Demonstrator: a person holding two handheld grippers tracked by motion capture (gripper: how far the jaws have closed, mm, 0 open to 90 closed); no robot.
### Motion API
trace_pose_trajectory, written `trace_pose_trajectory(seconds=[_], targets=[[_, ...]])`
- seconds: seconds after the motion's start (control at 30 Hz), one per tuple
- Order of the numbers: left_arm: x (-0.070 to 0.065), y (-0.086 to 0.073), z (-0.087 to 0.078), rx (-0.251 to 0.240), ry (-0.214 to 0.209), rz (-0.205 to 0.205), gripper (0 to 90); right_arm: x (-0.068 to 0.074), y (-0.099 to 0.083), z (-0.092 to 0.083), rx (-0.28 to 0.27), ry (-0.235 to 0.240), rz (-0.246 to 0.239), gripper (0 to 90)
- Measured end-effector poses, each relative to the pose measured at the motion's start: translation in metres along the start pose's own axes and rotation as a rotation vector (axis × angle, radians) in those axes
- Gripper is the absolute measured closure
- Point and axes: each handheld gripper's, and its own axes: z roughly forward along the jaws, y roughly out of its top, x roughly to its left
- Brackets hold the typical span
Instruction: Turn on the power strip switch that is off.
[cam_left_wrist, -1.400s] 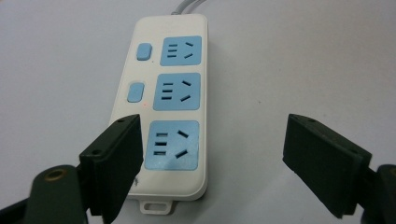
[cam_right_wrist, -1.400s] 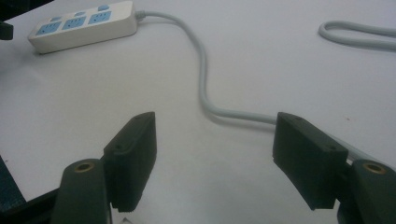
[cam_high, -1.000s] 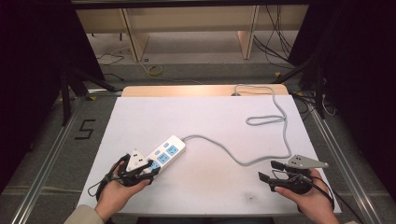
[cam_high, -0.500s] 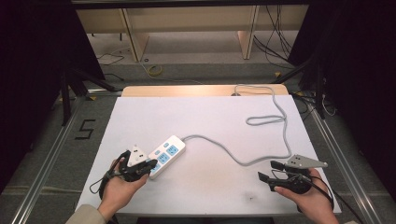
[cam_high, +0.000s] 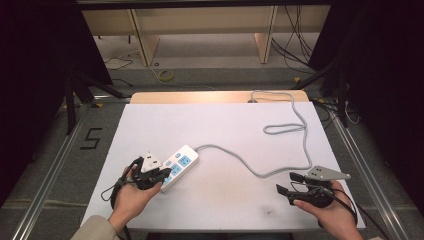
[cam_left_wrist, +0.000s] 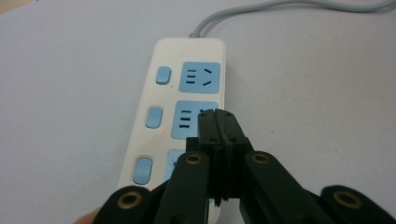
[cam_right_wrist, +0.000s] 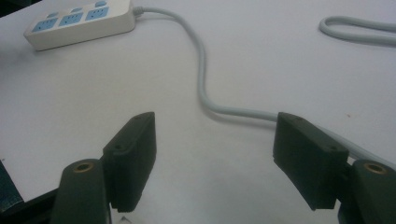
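Observation:
A white power strip (cam_high: 180, 164) with blue sockets and blue switches lies at the table's front left, its grey cable (cam_high: 260, 172) snaking off to the back right. My left gripper (cam_high: 161, 176) hovers over the strip's near end. In the left gripper view the strip (cam_left_wrist: 187, 74) runs away from me and the left gripper (cam_left_wrist: 219, 126) is shut, pads together with nothing between them, above the middle socket. My right gripper (cam_high: 285, 183) rests at the front right, open and empty. The right gripper (cam_right_wrist: 212, 158) looks along the cable (cam_right_wrist: 203, 79) toward the strip (cam_right_wrist: 79, 21).
The white tabletop (cam_high: 225, 125) ends in a wooden strip (cam_high: 200, 96) at the back, where the cable drops over the edge. The cable forms a loop (cam_high: 285, 127) at the back right. Metal rails and a floor mark "5" (cam_high: 91, 138) flank the table.
The left gripper's jaws have come together above the strip's near end, and the hand shifted slightly. The right hand and the strip have not moved.

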Motion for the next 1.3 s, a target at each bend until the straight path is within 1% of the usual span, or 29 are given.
trace_pose_trajectory(seconds=[0.23,0.27,0.67,0.93,1.3], targets=[[0.002,0.003,0.004,0.012,0.008,-0.012,89.7,0.0,0.0,0.0,0.0,0.001,0.001,30.6],[0.003,0.004,0.004,0.018,0.006,-0.009,89.7,0.0,0.0,0.0,0.002,0.001,0.002,30.6],[0.004,0.007,0.007,0.028,0.007,-0.012,89.7,0.0,0.0,0.001,0.002,0.002,0.002,30.6],[0.007,0.01,0.01,0.031,0.016,-0.015,89.7,0.0,0.0,0.001,0.002,0.002,0.001,30.6],[0.011,0.014,0.014,0.049,0.023,-0.015,89.7,0.0,-0.001,0.001,0.006,0.003,0.002,30.6]])
